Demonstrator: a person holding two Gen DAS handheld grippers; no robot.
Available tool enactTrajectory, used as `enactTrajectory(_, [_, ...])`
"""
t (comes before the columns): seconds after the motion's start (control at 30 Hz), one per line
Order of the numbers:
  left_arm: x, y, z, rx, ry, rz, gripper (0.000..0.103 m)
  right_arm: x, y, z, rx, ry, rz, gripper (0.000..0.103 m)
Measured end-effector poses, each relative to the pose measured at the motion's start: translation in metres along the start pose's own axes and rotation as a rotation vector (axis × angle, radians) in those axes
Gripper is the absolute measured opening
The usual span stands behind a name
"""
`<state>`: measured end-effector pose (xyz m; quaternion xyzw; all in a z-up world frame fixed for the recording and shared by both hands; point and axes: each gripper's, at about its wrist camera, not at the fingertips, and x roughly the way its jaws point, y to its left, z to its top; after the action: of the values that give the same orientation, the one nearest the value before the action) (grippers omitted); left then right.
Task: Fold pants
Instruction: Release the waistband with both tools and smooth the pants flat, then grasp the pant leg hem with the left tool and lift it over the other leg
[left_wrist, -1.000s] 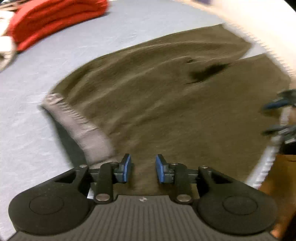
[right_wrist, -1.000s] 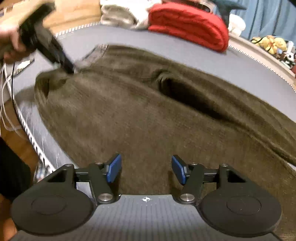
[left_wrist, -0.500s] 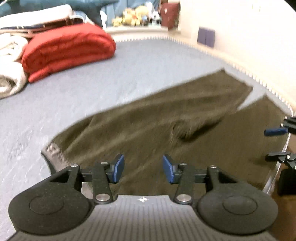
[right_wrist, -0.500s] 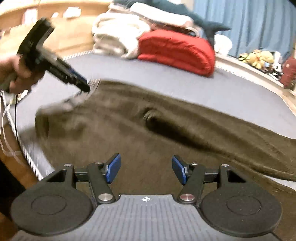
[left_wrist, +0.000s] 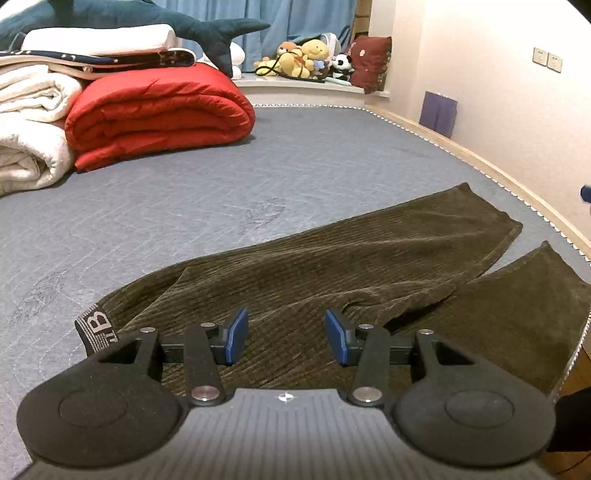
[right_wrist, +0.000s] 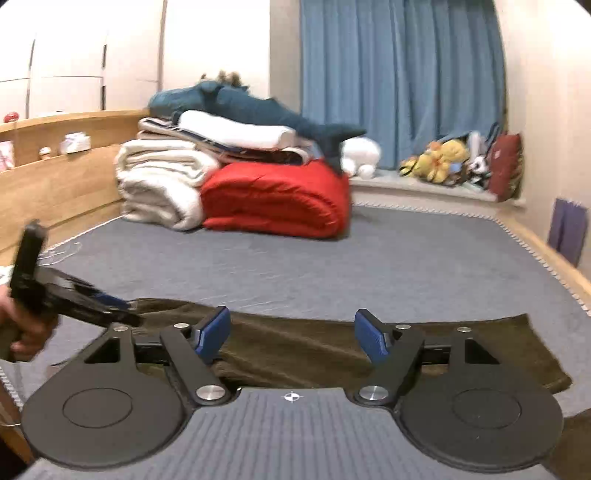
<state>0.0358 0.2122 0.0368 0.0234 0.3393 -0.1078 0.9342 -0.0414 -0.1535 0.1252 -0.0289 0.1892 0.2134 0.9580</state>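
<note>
Pants lay spread on the bed, waistband at left, legs running right; no fold looked made yet, so I judged this a pause between steps. The left hand-held gripper hovered over the waist, jaws half apart and empty. The right hand-held gripper, jaws just widened, held nothing and pointed nearly level. Next, each needs to descend and pinch an edge.

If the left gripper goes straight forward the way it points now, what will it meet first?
Most likely the olive pants spread on the grey mattress. The left gripper is open with nothing between its jaws and tilts down toward the cloth, though depth is uncertain.
</note>
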Motion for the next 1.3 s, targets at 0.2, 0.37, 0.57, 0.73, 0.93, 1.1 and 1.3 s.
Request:
enactTrajectory(0.2, [0.010,-0.003,-0.001,0.007,0.015,-0.003,0.049,0.026,-0.023,-0.021,0.073,0.102,-0.003,0.075])
enactTrajectory(0.37, [0.020,-0.006,0.002,0.002,0.020,-0.011,0.049,0.032,-0.021,-0.023,0.059,0.114,-0.001,0.075])
enactTrajectory(0.57, [0.029,-0.012,0.006,0.022,0.024,-0.025,0.044,0.024,-0.023,-0.024,0.105,0.111,-0.012,0.075])
enactTrajectory(0.73, [0.038,-0.012,0.007,0.035,0.035,-0.036,0.017,0.024,-0.028,-0.024,0.141,0.108,-0.033,0.075])
enactTrajectory(0.93, [0.037,0.009,0.019,0.018,0.012,-0.019,0.008,0.024,-0.028,-0.024,0.162,0.102,-0.044,0.075])
enactTrajectory(1.1, [0.035,0.059,0.041,0.062,-0.078,0.110,0.008,0.020,-0.026,-0.020,0.191,0.090,-0.041,0.075])
enactTrajectory(1.3, [0.101,0.119,0.046,-0.017,0.055,0.130,0.010,0.008,-0.034,-0.013,0.193,0.045,-0.049,0.075])
